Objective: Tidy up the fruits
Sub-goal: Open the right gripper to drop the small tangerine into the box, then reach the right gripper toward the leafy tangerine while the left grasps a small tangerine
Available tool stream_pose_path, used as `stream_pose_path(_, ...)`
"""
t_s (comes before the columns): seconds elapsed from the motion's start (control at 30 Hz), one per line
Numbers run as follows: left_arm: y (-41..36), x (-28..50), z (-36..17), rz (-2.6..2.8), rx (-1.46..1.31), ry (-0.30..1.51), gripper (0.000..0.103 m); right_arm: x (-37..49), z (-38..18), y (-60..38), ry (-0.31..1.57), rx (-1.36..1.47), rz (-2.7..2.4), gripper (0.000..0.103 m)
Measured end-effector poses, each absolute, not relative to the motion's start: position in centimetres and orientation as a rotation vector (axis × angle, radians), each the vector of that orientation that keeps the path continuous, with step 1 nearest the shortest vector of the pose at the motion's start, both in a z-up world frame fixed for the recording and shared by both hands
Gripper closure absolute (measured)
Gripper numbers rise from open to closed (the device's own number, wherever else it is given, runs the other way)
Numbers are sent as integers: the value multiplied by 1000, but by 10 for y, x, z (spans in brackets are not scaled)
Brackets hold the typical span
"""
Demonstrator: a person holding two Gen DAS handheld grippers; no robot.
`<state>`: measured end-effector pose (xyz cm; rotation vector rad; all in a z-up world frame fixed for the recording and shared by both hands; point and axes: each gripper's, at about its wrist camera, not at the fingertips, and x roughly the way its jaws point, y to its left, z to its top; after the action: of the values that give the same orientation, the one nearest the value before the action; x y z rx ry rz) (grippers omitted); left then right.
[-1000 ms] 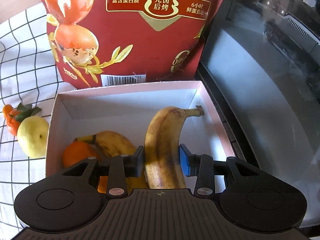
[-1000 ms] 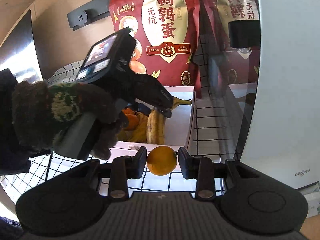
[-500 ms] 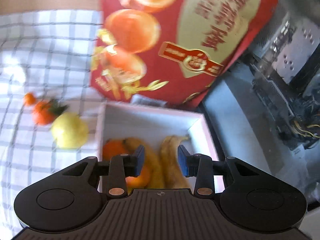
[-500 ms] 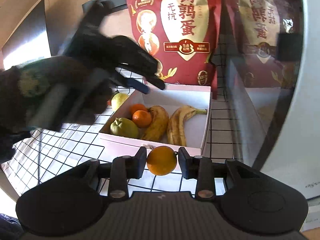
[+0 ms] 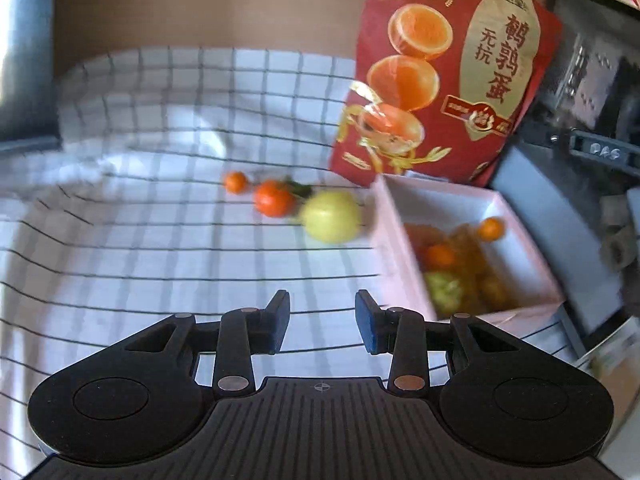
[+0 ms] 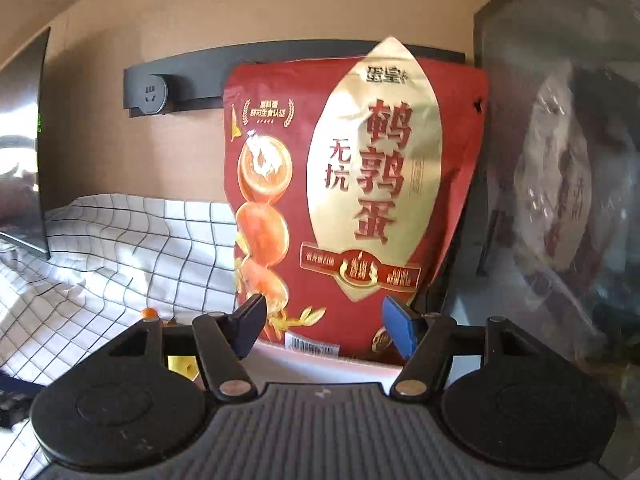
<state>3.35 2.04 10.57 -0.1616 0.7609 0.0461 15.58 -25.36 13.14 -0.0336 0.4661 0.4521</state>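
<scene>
My left gripper [image 5: 322, 318] is open and holds nothing; it hangs over the checked cloth [image 5: 160, 248], left of the white box [image 5: 394, 240]. The blurred box holds bananas [image 5: 470, 258], two oranges [image 5: 440, 255] [image 5: 491, 228] and a green fruit [image 5: 444, 289]. On the cloth beside the box lie a yellow fruit [image 5: 330, 218], a leafy tangerine [image 5: 274, 199] and a small orange [image 5: 234, 182]. My right gripper [image 6: 323, 316] has its jaws opening with nothing between them. It sits above the box's far rim [image 6: 320, 362] and faces the red bag [image 6: 360, 200].
The tall red snack bag [image 5: 448, 80] stands right behind the box. A dark glass-fronted appliance [image 5: 580, 140] fills the right side. A dark screen [image 6: 20, 160] stands at the left, and a socket strip [image 6: 150, 94] runs along the wall.
The left gripper drew back from the banana in the box and swung left over the cloth. The right gripper opened, no longer holds its orange, and rose towards the bag.
</scene>
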Motion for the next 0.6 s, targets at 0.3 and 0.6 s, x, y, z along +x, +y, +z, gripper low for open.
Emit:
stream_pose_path(0.3,58,16,78,59,-255,800,63,82,86,-231,690,-44,536,33)
stream_pose_path(0.6,48,37,73,-27,-248,806,63,43,75,-212,740,-139,578,33)
